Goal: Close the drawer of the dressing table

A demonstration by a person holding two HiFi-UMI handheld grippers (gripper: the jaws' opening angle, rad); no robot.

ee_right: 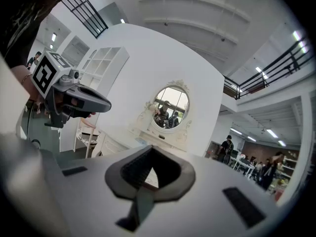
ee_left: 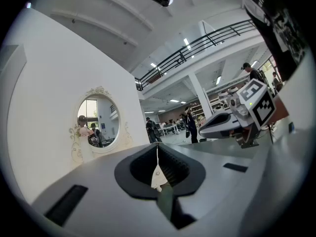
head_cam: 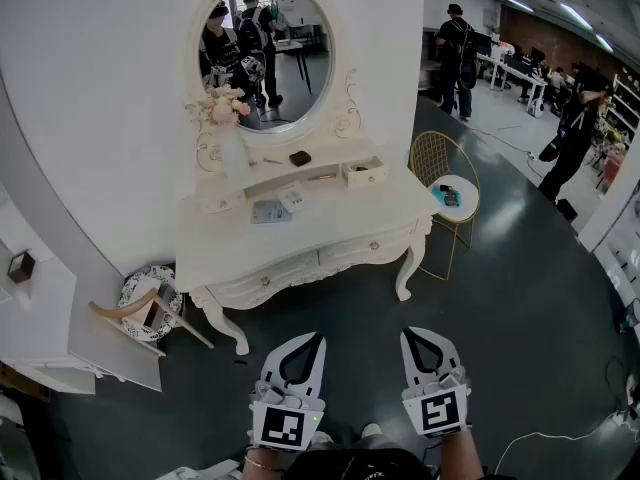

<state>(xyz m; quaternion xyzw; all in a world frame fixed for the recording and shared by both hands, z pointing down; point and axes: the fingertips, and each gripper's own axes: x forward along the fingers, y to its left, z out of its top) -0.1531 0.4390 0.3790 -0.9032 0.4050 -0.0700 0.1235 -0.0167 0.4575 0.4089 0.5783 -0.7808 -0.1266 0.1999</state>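
Observation:
The white dressing table (head_cam: 300, 230) with an oval mirror (head_cam: 268, 58) stands against the wall ahead. A small drawer (head_cam: 365, 172) on its upper shelf, at the right, sticks out open. The front drawers under the top sit flush. My left gripper (head_cam: 316, 340) and right gripper (head_cam: 410, 336) hover side by side above the dark floor, well short of the table. Both are shut with nothing between the jaws. In the left gripper view the left gripper (ee_left: 157, 145) points toward the mirror (ee_left: 98, 124). The right gripper (ee_right: 149, 148) also faces the mirror (ee_right: 171, 106).
A gold wire chair (head_cam: 447, 193) with small items on its round seat stands right of the table. A wooden rack (head_cam: 150, 308) and a white shelf unit (head_cam: 40, 313) stand at the left. People (head_cam: 457, 43) stand at the back right. A cable (head_cam: 560, 433) lies on the floor.

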